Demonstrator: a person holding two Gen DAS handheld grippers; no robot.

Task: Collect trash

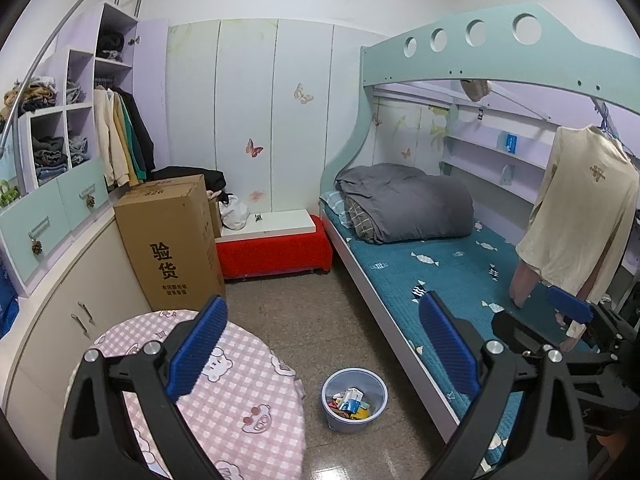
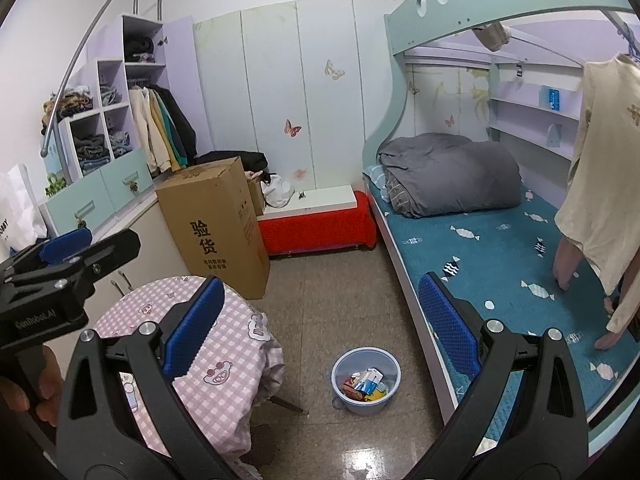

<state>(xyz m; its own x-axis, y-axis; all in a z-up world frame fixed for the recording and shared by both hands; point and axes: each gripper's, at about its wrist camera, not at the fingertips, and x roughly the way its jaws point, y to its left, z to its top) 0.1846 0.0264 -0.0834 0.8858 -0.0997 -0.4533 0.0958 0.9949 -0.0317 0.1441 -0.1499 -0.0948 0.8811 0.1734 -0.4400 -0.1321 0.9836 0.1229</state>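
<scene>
Both grippers are held high above the room, so the step in hand looks like the end of collecting, or a search for more trash. The left gripper [image 1: 322, 344] is released and holds nothing; the right gripper [image 2: 320, 330] is also spread wide and empty. The bin [image 2: 366, 380] stands on the floor [image 2: 328, 304], between the edge of the bed [image 2: 472, 248] and the round table [image 2: 192, 344] with the pink checked cloth. It is a pale blue plastic bucket, upright, with coloured wrappers [image 2: 366, 385] and a small carton lying inside. I see no loose trash on the floor. The next move probably calls for looking around before reaching down.
</scene>
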